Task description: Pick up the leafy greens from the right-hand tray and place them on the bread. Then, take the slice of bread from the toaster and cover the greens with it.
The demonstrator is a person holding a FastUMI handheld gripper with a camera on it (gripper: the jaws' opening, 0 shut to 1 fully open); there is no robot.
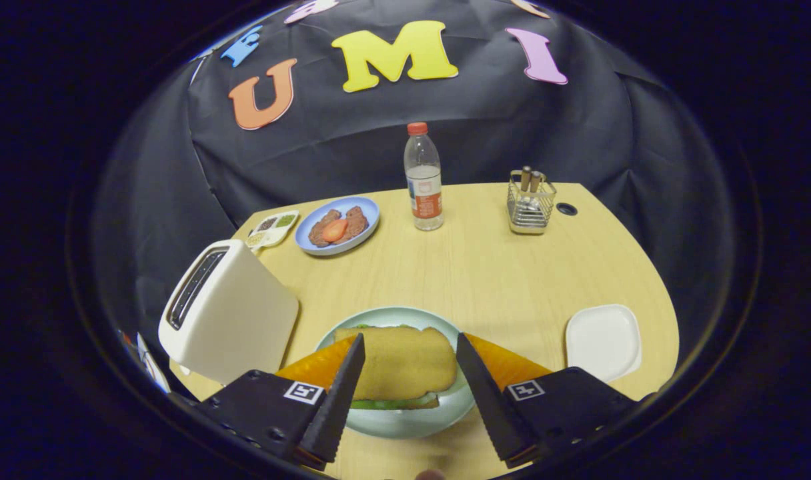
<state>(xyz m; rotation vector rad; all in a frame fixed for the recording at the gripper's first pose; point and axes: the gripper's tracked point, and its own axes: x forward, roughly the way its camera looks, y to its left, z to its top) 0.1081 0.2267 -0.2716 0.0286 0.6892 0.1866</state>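
On a pale green plate (405,421) just ahead of me lies a stacked sandwich: a top slice of bread (397,360) covers leafy greens (385,404), whose green edge peeks out at the near side above a lower slice. My gripper (409,347) hovers over it, open, with one finger on each side of the top slice and a gap to the bread on both sides. The white toaster (229,310) stands left of the plate; its slots look dark. A white square tray (603,341) sits right of the plate, bare.
Further back stand a blue plate (339,227) with meat patties and a tomato slice, a small condiment tray (272,229), a water bottle (423,179) with a red cap, and a wire cutlery holder (530,203). The wooden table (485,280) ends near the booth wall.
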